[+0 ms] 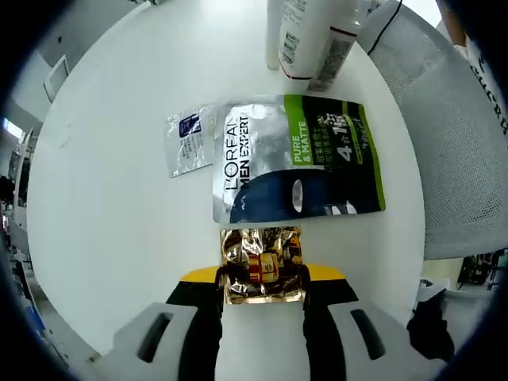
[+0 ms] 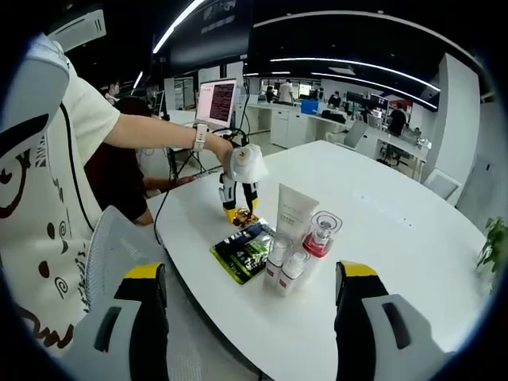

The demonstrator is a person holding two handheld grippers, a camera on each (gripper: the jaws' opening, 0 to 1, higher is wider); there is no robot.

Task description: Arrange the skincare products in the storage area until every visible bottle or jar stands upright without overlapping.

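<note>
My left gripper [image 1: 263, 287] is shut on a crinkled gold sachet [image 1: 262, 252], holding it just above the white table [image 1: 111, 222]. Beyond it lies a flat L'Oreal Men Expert pack [image 1: 298, 159] with a small silver sachet [image 1: 189, 143] beside it. White bottles [image 1: 305, 36] stand at the far edge. In the right gripper view the left gripper [image 2: 240, 198], held in a person's hand, carries the gold sachet [image 2: 244, 217] next to the dark pack [image 2: 243, 251]. A white tube [image 2: 295, 213], a clear pink-capped bottle [image 2: 321, 234] and two small bottles [image 2: 284, 260] stand upright. My right gripper [image 2: 250, 317] is open and holds nothing.
A grey mesh chair [image 1: 456, 151] stands close to the table edge, and shows again as the chair [image 2: 119, 246] beside the person. Behind are office desks and a laptop [image 2: 219, 101]. A wide bare stretch of the table [image 2: 397, 230] lies to the right of the bottles.
</note>
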